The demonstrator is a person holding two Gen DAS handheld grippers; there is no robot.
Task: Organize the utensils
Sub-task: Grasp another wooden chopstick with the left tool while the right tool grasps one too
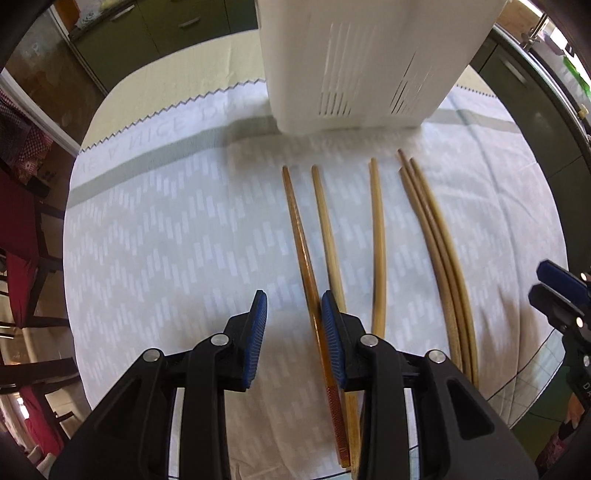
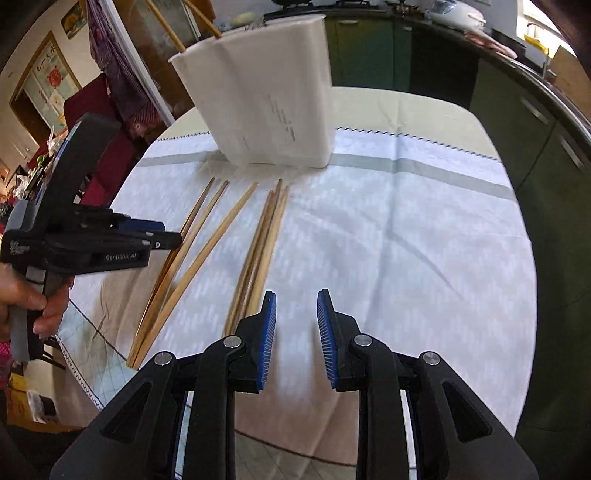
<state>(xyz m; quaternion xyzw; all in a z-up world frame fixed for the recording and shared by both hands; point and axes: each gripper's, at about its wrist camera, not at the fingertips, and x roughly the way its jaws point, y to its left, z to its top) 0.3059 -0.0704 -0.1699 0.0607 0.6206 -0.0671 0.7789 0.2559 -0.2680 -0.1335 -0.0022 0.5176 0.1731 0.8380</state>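
Several wooden chopsticks lie side by side on a pale patterned cloth (image 1: 166,240): a dark one (image 1: 301,243) and a lighter one (image 1: 327,232) on the left, a single one (image 1: 377,240), and a bundle of three (image 1: 439,251) on the right. A white slotted utensil holder (image 1: 354,62) stands behind them; in the right wrist view the holder (image 2: 266,103) has two chopsticks (image 2: 166,22) in it. My left gripper (image 1: 294,325) is open, hovering just left of the dark chopstick. My right gripper (image 2: 296,325) is open and empty, just right of the bundle (image 2: 258,251).
The cloth covers a round table (image 2: 424,107). Dark green cabinets (image 2: 369,48) line the back and right. Red-cushioned chairs (image 1: 22,266) stand to the left. A gridded mat (image 2: 96,354) shows under the cloth's near edge.
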